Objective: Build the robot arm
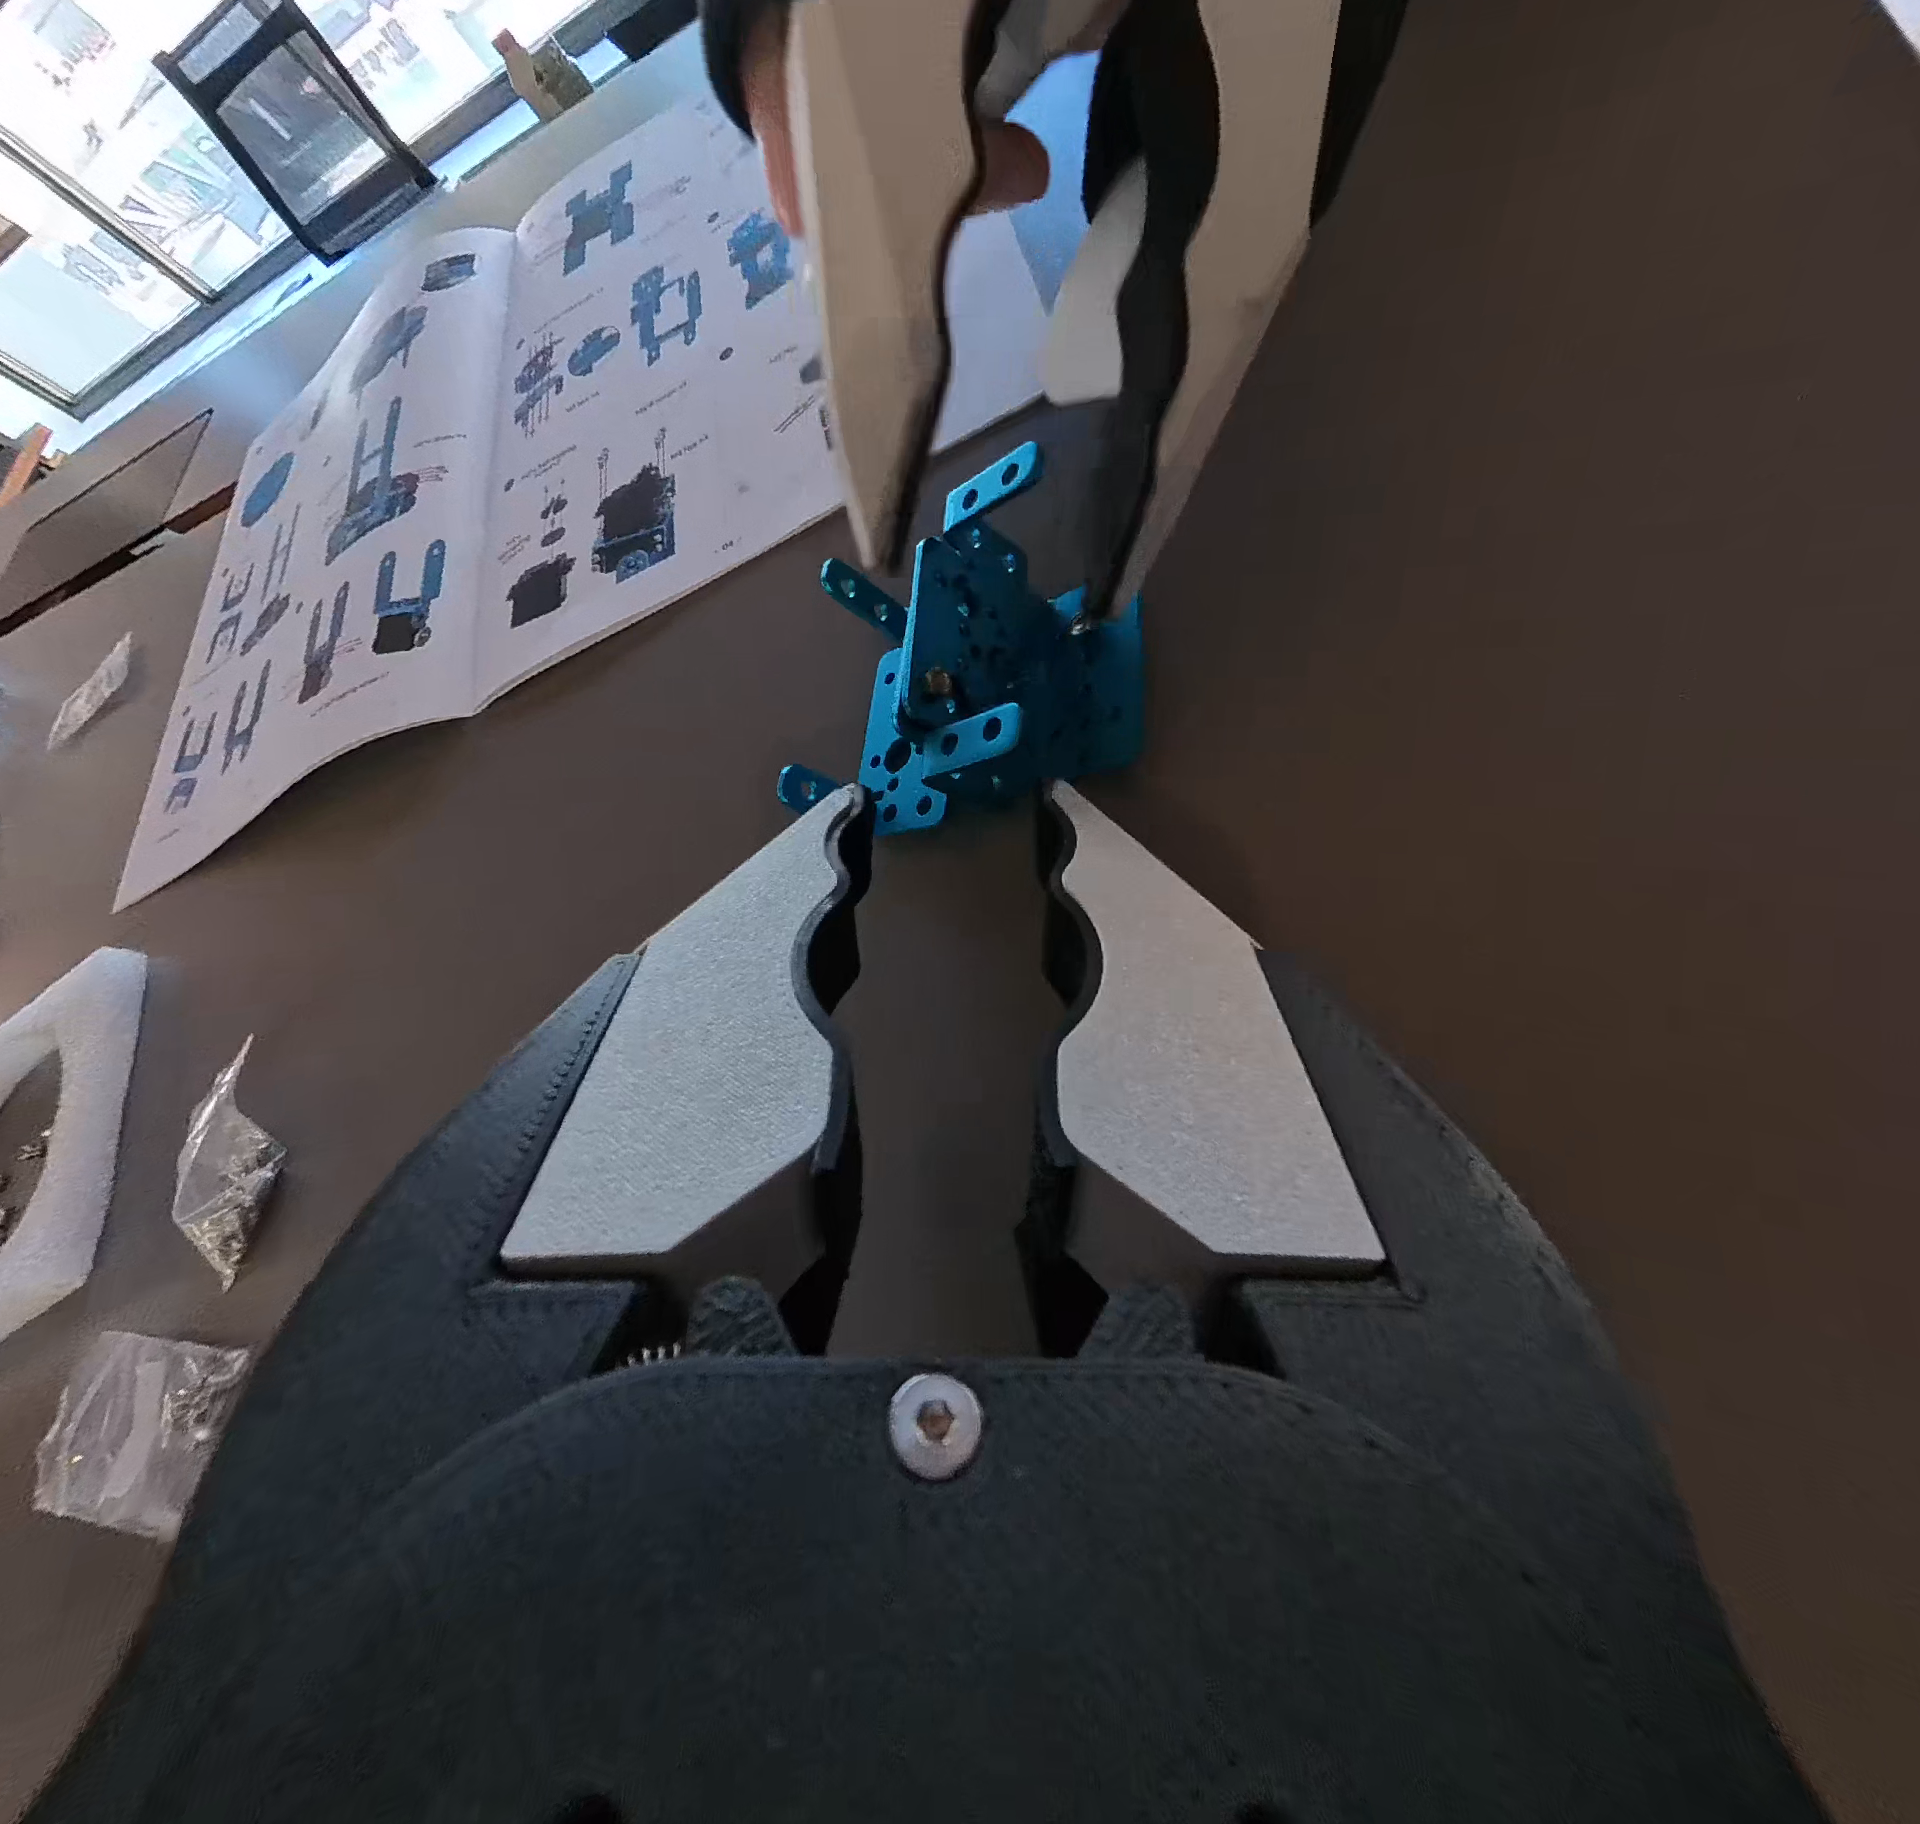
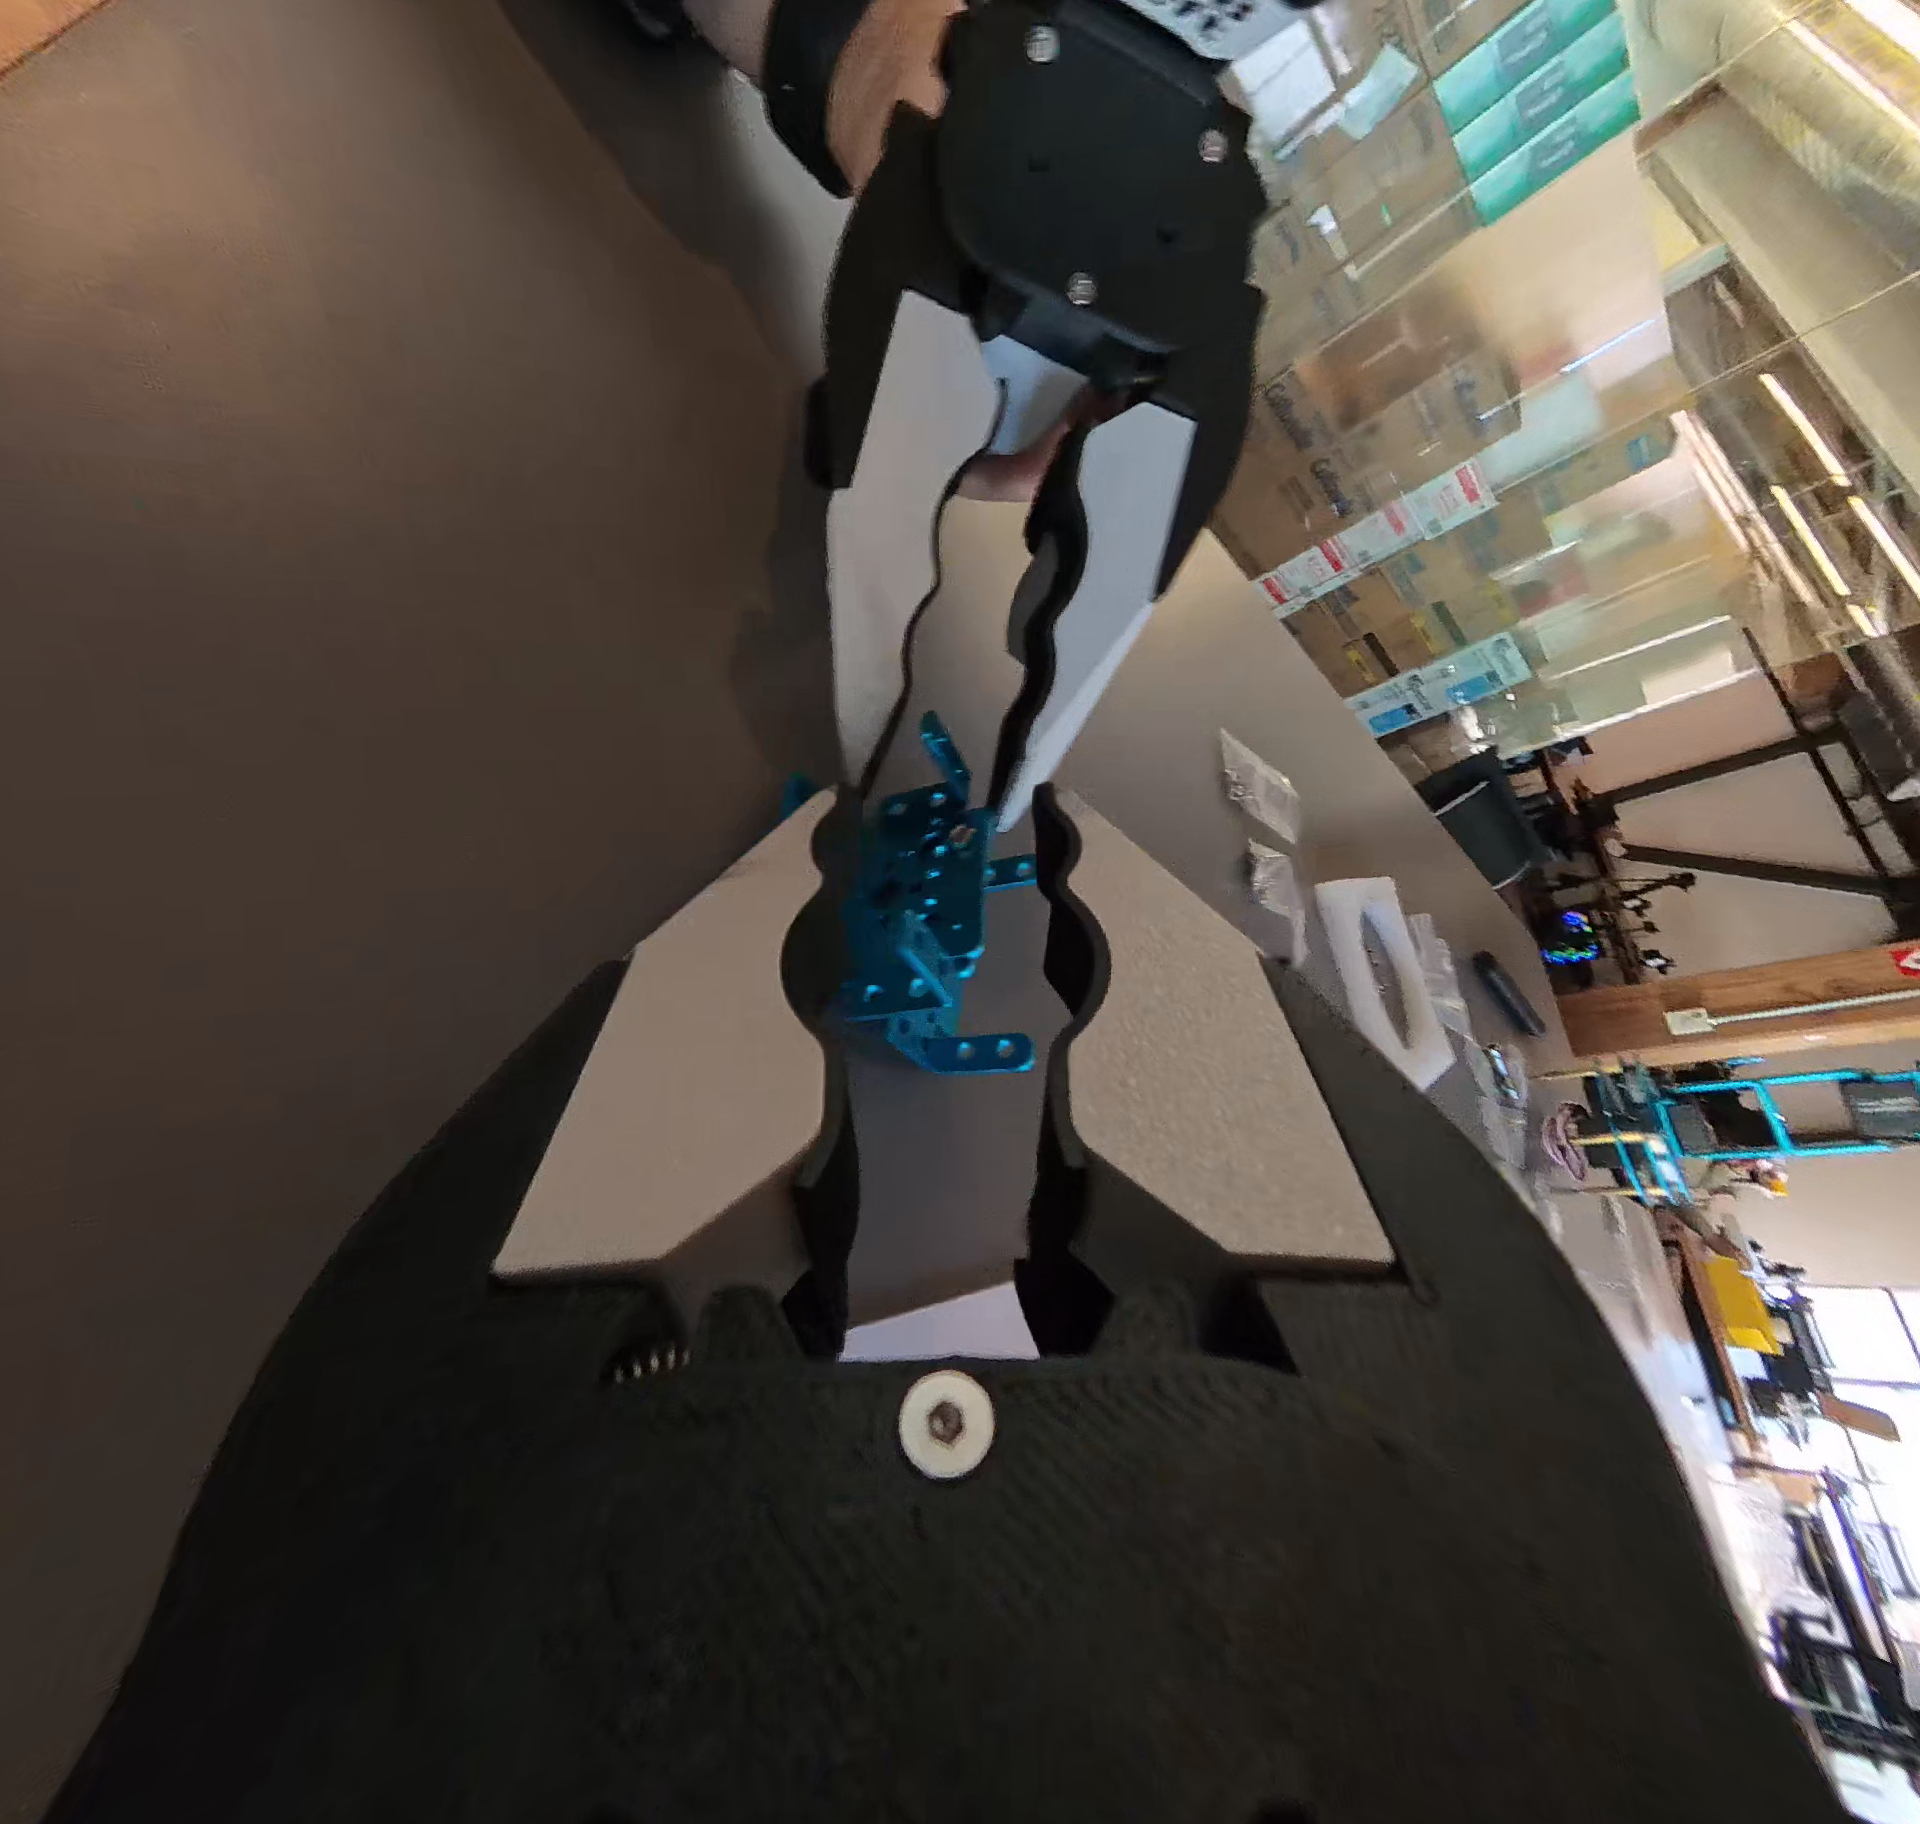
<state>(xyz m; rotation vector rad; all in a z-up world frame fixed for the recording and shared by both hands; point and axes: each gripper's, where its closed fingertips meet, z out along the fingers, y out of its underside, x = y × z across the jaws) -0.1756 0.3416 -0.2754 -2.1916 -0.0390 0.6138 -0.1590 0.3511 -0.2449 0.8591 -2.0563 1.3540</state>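
A blue metal bracket assembly (image 1: pixel 977 673) with several perforated arms stands on the brown table (image 1: pixel 1455 839). My left gripper (image 1: pixel 956 803) closes on its near lower edge, both fingertips touching blue metal. In the right wrist view the left gripper (image 2: pixel 930 806) pinches the far end of the assembly (image 2: pixel 914 933). My right gripper (image 2: pixel 940 808) is open and straddles the assembly: one finger lies against it, the other stands slightly clear. In the left wrist view the right gripper (image 1: pixel 992 585) comes in from above, one fingertip (image 1: pixel 1101 600) at a screw on the blue plate.
An open instruction booklet (image 1: pixel 499 486) lies to the left of the assembly. Small plastic bags of hardware (image 1: pixel 223 1161) and a white foam tray (image 1: pixel 62 1109) sit at the left. The right wrist view shows bags (image 2: pixel 1262 808) and a foam tray (image 2: pixel 1382 964) on the table, with shelves behind. My two grippers' fingertips are within a few centimetres of each other.
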